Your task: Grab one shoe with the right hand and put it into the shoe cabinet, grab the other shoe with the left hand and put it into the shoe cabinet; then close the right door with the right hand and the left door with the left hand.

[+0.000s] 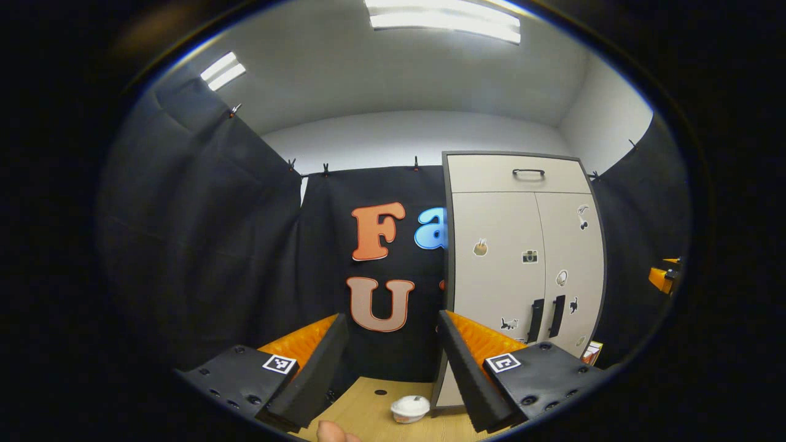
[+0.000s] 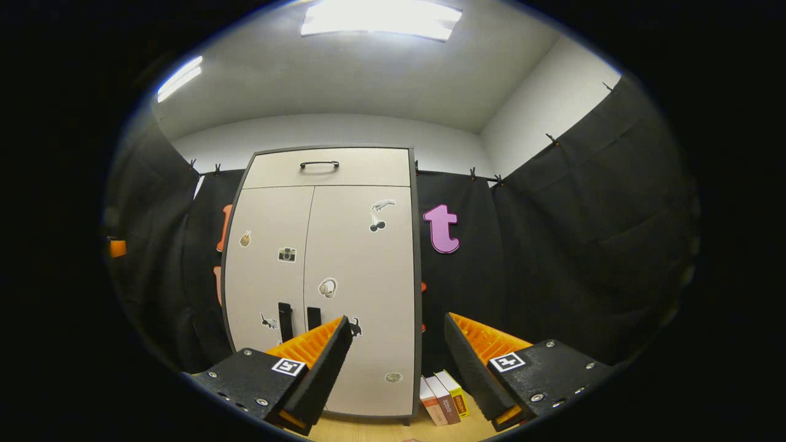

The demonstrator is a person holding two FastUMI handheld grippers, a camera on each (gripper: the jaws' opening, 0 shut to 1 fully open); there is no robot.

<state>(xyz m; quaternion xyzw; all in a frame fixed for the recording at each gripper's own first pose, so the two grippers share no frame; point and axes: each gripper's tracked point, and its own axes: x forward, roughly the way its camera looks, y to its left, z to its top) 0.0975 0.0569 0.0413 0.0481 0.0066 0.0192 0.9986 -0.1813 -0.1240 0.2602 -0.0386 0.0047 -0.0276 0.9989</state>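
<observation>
Left gripper view: my left gripper (image 1: 393,362) hangs with fingers spread wide, nothing between them. Ahead and to the right I see the shoe cabinet (image 1: 522,270), both doors shut, stickers on them, two dark handles side by side. A small white bowl (image 1: 410,408) sits on the wooden surface (image 1: 362,411) near the cabinet's foot. Right gripper view: my right gripper (image 2: 398,362) is likewise spread and empty, facing the shut cabinet (image 2: 325,276); books (image 2: 443,398) stand just right of its base.
</observation>
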